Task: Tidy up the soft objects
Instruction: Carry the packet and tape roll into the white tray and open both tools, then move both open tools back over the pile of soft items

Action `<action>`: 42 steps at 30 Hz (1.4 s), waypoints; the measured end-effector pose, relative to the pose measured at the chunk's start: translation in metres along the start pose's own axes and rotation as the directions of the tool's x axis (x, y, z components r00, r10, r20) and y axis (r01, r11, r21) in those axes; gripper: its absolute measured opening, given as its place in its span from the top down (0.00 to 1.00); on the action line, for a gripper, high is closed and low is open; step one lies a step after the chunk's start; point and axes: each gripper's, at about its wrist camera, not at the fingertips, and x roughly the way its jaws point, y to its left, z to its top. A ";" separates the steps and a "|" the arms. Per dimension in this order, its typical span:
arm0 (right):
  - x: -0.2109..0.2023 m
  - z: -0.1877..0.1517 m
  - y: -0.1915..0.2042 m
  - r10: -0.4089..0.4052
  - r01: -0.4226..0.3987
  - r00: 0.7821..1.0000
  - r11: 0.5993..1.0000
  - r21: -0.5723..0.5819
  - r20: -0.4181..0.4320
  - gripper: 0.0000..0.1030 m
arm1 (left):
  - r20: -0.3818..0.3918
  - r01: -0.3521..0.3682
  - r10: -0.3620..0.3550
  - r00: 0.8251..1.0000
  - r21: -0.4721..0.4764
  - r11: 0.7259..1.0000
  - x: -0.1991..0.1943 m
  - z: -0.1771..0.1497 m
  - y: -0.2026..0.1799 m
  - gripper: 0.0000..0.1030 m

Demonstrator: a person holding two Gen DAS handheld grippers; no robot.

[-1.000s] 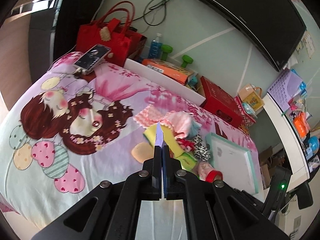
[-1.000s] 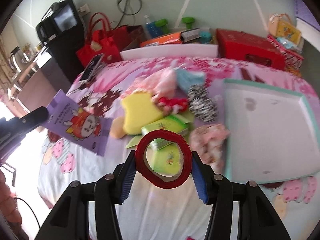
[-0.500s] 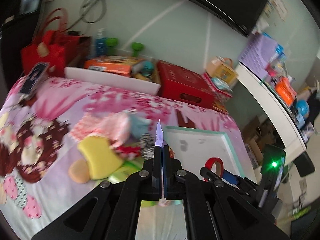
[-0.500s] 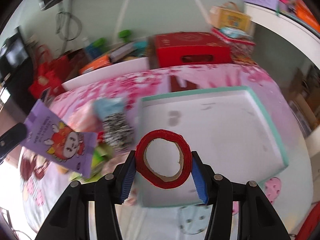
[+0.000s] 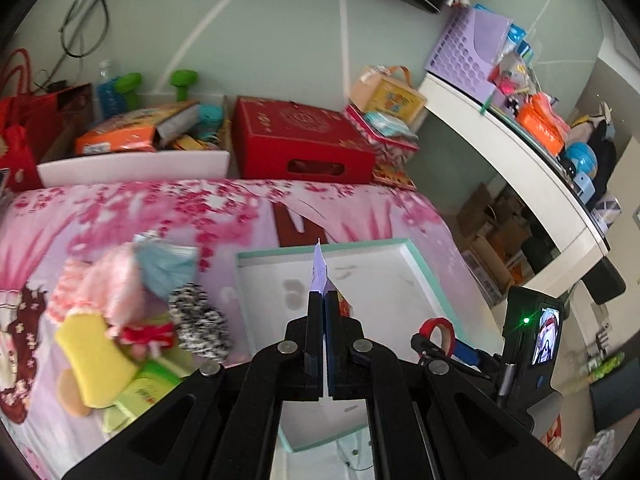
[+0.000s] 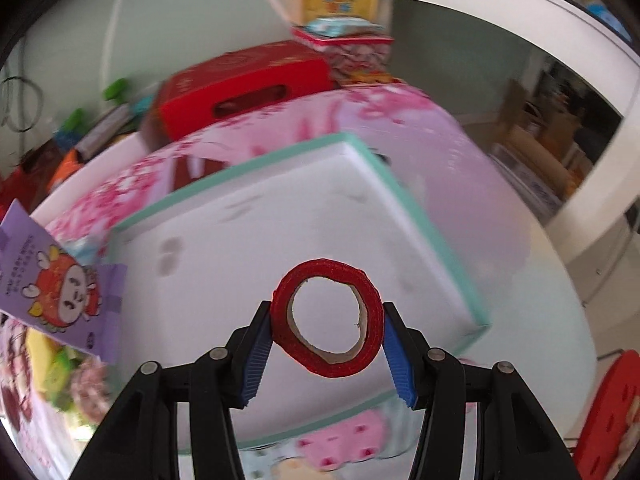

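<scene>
My left gripper (image 5: 323, 300) is shut on a flat purple packet (image 5: 320, 272), seen edge-on over the white tray with a mint rim (image 5: 400, 280). The packet's cartoon face shows in the right wrist view (image 6: 60, 280). My right gripper (image 6: 326, 334) is shut on a red tape roll (image 6: 326, 364), held above the tray (image 6: 436, 236); the roll also shows in the left wrist view (image 5: 438, 328). A pile of soft things lies left of the tray: a yellow sponge (image 5: 94, 356), a pink fluffy cloth (image 5: 108, 280), a blue mask (image 5: 168, 266), a black-and-white scrunchie (image 5: 196, 320).
The tray lies on a pink cartoon bedsheet (image 5: 140, 216). Behind the bed stand a red box (image 5: 300, 140), a white bin of boxes (image 5: 132, 160) and a red bag (image 5: 16, 128). A white counter (image 5: 520, 168) runs along the right.
Both grippers have swung right from the pile of soft things to above the tray, each still holding its item.
</scene>
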 end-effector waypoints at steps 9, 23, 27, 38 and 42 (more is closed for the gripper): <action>0.021 -0.001 -0.032 -0.066 0.067 0.998 0.996 0.062 -0.021 0.46 | -0.070 0.036 -0.035 0.997 0.020 0.999 0.052 -0.014 -0.017 1.00; 0.038 -0.003 -0.028 -0.044 0.048 0.997 0.997 0.058 -0.063 0.46 | -0.205 -0.061 0.051 0.977 -0.045 0.997 0.101 -0.047 0.011 0.99; 0.037 -0.004 -0.025 -0.047 0.051 0.997 0.998 0.045 -0.069 0.44 | -0.224 -0.080 0.066 0.972 -0.054 0.995 0.101 -0.048 0.016 0.96; 0.025 -0.001 -0.019 -0.077 0.078 0.996 0.997 0.010 -0.044 0.00 | -0.212 -0.162 0.151 0.965 -0.033 0.986 0.088 -0.043 0.020 0.29; 0.024 -0.001 -0.019 -0.079 0.080 0.996 0.997 0.010 -0.043 0.00 | -0.187 -0.209 0.201 0.962 -0.021 0.978 0.087 -0.041 0.023 0.09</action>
